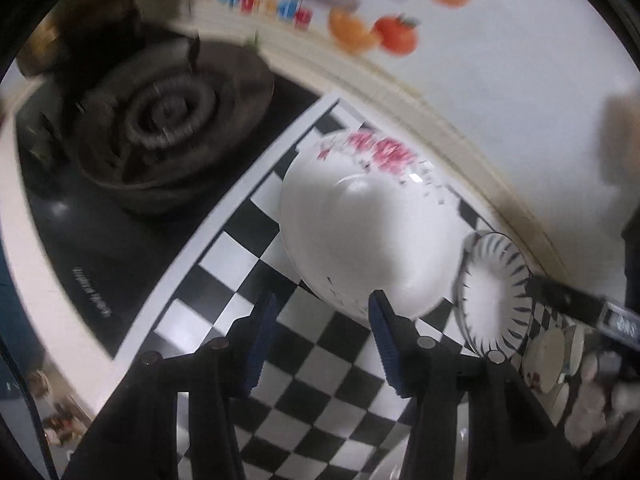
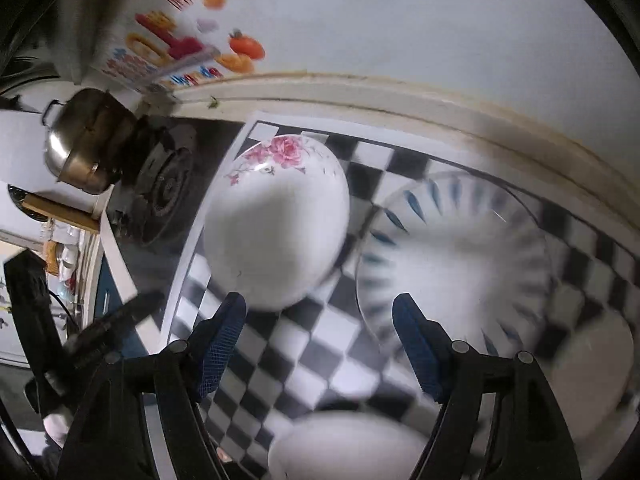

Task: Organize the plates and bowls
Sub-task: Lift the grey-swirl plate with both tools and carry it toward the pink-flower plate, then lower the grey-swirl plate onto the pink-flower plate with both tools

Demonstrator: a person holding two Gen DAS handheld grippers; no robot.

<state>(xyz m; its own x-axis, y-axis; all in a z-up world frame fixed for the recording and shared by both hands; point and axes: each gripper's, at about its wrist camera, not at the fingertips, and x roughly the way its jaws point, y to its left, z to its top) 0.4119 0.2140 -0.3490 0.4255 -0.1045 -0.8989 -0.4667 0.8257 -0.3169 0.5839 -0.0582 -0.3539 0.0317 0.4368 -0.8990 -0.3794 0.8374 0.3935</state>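
At the far left of the right wrist view a steel pot [image 2: 86,146] sits by the stove burner [image 2: 168,192]; in the left wrist view the burner [image 1: 168,120] fills the upper left. To its right a checkered mat [image 1: 248,280] covers the desk. The rose plate [image 1: 360,232] lies on the mat, just ahead of the left hand-held gripper [image 1: 322,306], whose blue pads [image 1: 264,340] stand apart and hold nothing; its right pad overlaps the plate's near rim, though I cannot tell if they touch. Right of the rose plate, the striped plate [image 1: 496,292] lies on the mat, near the wall.

In the right wrist view, the rose plate [image 2: 276,224] lies left of centre, the striped plate [image 2: 452,256] just beside it on the right. The right hand-held gripper [image 2: 320,308] hovers over the mat [image 2: 304,360], fingers apart and empty. Another white dish [image 2: 344,444] shows at the bottom, blurred.
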